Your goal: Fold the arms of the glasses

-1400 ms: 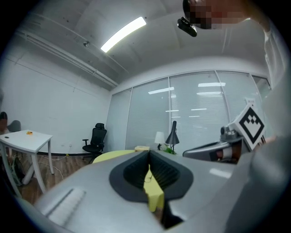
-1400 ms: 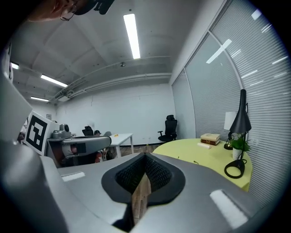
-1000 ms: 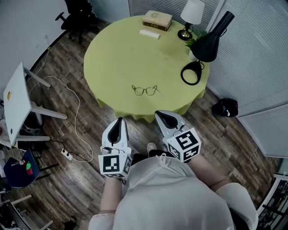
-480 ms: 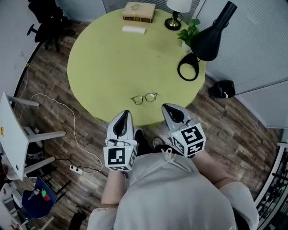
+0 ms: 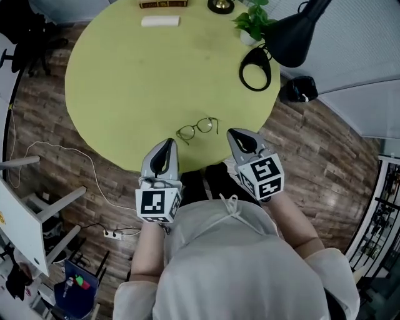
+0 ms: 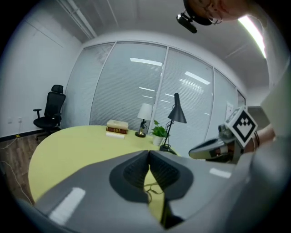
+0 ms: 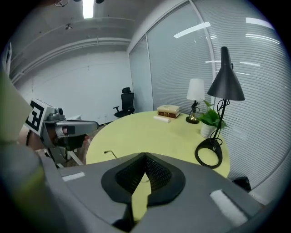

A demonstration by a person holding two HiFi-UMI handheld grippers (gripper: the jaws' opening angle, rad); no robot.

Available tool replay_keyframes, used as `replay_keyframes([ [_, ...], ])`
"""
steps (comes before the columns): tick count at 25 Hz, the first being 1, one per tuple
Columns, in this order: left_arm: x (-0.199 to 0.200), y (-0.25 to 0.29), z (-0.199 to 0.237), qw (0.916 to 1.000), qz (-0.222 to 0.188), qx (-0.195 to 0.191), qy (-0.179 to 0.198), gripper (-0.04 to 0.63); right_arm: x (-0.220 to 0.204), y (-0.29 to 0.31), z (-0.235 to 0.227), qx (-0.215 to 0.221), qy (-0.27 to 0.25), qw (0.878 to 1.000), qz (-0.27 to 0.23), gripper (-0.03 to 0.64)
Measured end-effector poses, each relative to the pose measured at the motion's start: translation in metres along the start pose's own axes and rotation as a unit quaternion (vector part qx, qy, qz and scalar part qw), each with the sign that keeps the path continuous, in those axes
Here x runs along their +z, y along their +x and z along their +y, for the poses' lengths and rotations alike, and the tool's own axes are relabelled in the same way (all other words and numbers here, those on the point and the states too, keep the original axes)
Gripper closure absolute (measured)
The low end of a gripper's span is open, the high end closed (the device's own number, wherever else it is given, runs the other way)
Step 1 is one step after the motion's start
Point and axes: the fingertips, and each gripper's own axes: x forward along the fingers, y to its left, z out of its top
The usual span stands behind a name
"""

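Nothing's folded yet tbh: the glasses sit arms-out on the yellow table, just ahead of and between the left gripper and right gripper, both closed and empty.

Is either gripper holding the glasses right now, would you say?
No, the glasses lie on the table ahead of the left gripper and right gripper.

The table is lit evenly and brightly from overhead. Above the table, glare from ceiling lights is recorded in both gripper views, where edges are curved and darkened by wide-angle distortion
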Motion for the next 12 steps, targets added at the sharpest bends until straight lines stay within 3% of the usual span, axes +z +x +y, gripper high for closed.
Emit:
replay_keyframes([
  [9, -0.055, 0.023, 0.029, 0.9975, 0.040, 0.043, -0.039, 0.589, -0.065, 0.071, -0.022, 0.054, -0.043, 0.992, 0.101, 0.608],
  [12, -0.071, 0.032, 0.032, 0.9962, 0.046, 0.054, -0.050, 0.589, -0.077, 0.089, -0.028, 0.084, -0.076, 0.985, 0.130, 0.537],
])
